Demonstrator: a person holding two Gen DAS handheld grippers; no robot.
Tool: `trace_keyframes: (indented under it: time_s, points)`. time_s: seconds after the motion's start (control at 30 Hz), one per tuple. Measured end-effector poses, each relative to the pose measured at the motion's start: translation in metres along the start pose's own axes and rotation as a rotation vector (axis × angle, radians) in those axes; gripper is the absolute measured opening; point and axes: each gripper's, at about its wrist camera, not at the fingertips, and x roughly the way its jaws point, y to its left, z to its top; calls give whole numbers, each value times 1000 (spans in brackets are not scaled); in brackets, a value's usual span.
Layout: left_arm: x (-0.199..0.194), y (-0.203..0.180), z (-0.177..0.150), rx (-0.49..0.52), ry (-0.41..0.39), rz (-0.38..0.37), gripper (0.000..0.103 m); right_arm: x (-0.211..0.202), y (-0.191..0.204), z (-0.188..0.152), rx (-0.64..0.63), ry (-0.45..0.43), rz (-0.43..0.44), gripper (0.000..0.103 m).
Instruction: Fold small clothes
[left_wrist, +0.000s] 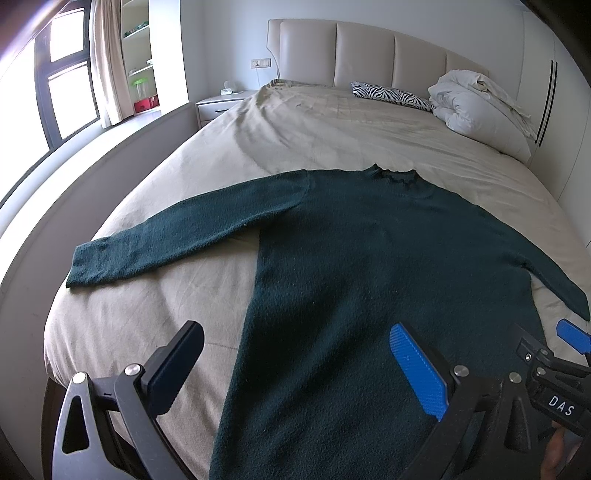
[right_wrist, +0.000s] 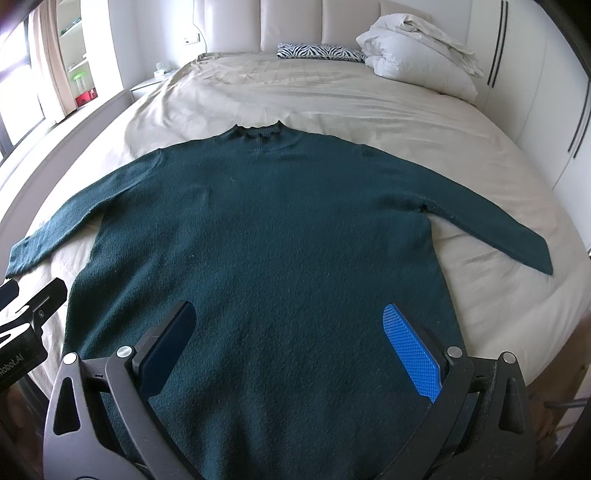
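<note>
Sweater (right_wrist: 258, 236) is laid flat on the bed (right_wrist: 332, 96), front or back up cannot be told, collar (right_wrist: 256, 133) at the far end, hem nearest the claws, both sleeves spread out to the sides. Left claw (left_wrist: 295, 365) is spread wide and empty, held above the hem's left part; its left finger is over bare sheet, the blue pad (left_wrist: 417, 369) over knit. Right claw (right_wrist: 295, 347) is also wide open and empty, both fingers over the lower body of the sweater. Whether either touches the fabric cannot be told. No fold is made yet. Fabric is judged a soft, limp, fuzzy knit: light, not slippery, not fragile, but it will sag and drag on the sheet if lifted at one point only. Best hold is judged to be at the left cuff (left_wrist: 88, 266) ahead-left of the left claw and the right cuff (right_wrist: 532, 258) ahead-right of the right claw, pinching the full layer thickness, or at shoulder and hem on one side together.
</note>
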Motion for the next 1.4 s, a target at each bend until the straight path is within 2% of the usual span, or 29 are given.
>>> trace_keyframes:
  time_s: [1.4]
  points:
    - [1,3,0,-3,7,-2,103,6,4,-8,4,11,-2,103]
